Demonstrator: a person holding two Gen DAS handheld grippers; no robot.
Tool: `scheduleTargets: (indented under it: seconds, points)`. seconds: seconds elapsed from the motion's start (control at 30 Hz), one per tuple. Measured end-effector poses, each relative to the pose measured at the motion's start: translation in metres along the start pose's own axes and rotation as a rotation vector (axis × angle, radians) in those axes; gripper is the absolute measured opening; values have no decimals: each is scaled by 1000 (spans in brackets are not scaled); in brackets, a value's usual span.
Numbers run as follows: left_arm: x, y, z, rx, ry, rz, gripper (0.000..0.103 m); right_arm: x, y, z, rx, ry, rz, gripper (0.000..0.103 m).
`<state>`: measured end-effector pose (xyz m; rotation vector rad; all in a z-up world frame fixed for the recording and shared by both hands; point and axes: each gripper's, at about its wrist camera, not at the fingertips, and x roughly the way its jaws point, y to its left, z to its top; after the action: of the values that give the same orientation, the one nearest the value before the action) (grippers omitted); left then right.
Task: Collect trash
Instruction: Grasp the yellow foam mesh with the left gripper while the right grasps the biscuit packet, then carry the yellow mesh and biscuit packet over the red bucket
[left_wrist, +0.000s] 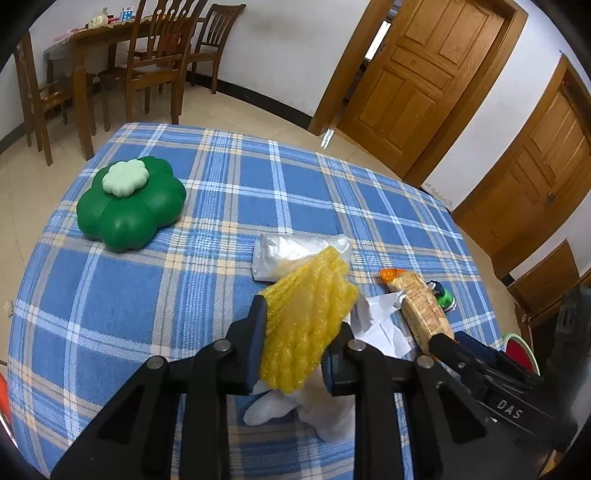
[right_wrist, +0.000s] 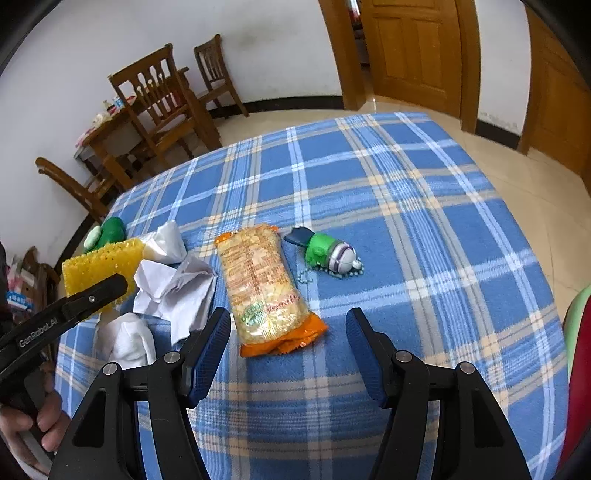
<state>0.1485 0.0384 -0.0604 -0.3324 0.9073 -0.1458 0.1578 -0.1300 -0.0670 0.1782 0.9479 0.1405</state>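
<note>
Claw (left_wrist: 299, 328) on the left pinches yellow bubble wrap (left_wrist: 310, 314) above crumpled paper (left_wrist: 380, 321).

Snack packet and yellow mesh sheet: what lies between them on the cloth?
Crumpled white paper lies between the snack packet and the yellow mesh sheet, clearest in the right wrist view.
</note>
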Motion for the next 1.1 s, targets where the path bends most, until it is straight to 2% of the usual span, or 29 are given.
scheduleTargets:
  seconds: [0.03,0.07,0.27,0.47,1.1]
  points:
    - [-2,0,0,-1,-5,-5,24,0,1,0,-4,-1,5,62]
    - [-4,0,-1,-2,-11,-10,24,1,2,0,-7,-5,8,54]
    - [-17,0,-1,-11,-33,-21,24,-2,5,-1,-36,-23,28,42]
    - [-28,-3,-3,-23,-47,-41,24,-12,3,-7,-29,-36,50,40]
    - [-59,-52,-15,71,-74,-88,24,-82,-27,-30,43,-148,83,39]
